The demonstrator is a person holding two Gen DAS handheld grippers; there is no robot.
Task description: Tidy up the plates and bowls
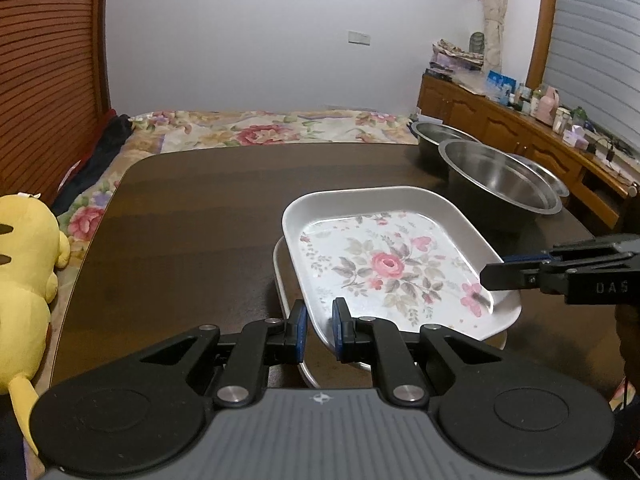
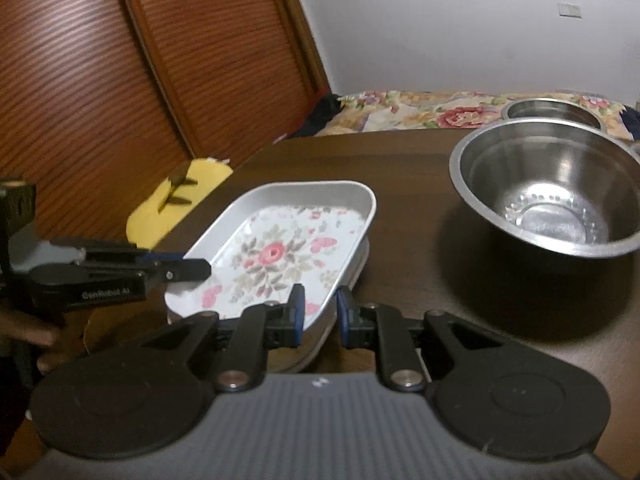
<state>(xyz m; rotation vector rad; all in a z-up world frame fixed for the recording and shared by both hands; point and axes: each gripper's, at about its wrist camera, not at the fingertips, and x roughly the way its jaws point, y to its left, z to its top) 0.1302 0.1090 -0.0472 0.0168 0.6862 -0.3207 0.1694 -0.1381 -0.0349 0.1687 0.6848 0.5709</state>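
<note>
Steel bowls stand at the far right of the dark wooden tabletop (image 1: 192, 216): a large steel bowl (image 2: 552, 192) nearest, holding nothing but reflections, a smaller steel bowl (image 2: 552, 110) behind it, and in the left wrist view a third rim (image 1: 548, 176) showing behind the large one. Nearer the middle a floral tray (image 1: 392, 264), white-rimmed with rounded corners and a pink rose with grey-green leaves printed on its floor, sits tilted on top of a plain metal tray (image 1: 280, 276), whose edge shows beneath it. Neither tray holds anything. The left gripper (image 1: 320, 328) has its jaws parted either side of the floral tray's near rim, not pressed on it. The right gripper (image 2: 320, 312) likewise straddles the rim at its own side, jaws released. A yellow plush toy (image 1: 24, 280) lies off the tabletop's left edge beside the floral bedspread (image 1: 256, 128).
</note>
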